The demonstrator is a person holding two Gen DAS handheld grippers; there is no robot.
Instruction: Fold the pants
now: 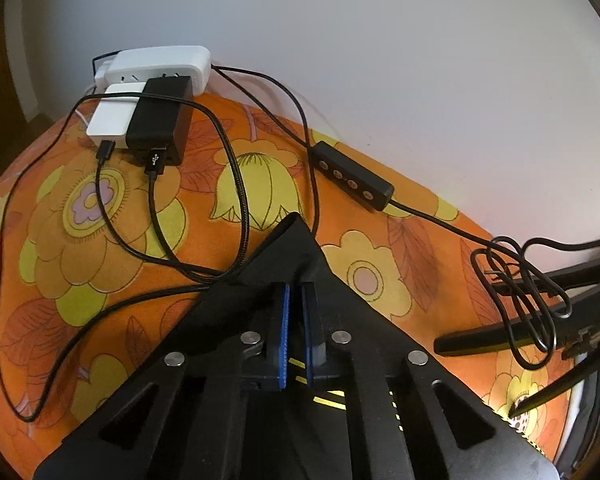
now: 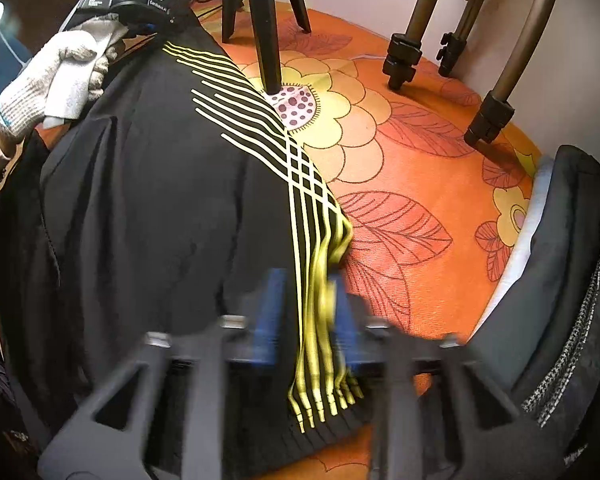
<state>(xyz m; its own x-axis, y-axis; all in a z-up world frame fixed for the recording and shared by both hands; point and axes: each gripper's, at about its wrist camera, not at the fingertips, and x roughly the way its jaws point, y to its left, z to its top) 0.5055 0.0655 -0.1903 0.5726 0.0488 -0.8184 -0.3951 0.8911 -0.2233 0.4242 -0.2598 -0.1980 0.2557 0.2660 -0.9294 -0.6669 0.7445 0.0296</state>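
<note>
Looks like a home room set up for recording, likely a bedroom. Work surface is an orange flowered bedsheet (image 1: 380, 248) over something soft, pushed against a plain white wall (image 1: 380, 60). Power strip (image 1: 160, 65) with chargers and cables lies on it. Tripod legs (image 2: 404, 40) stand on the sheet.

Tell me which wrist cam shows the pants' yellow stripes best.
Right wrist. The yellow stripes run across the black pants down to the right gripper. The left wrist view shows only a short sliver of stripe under the left gripper.
</note>
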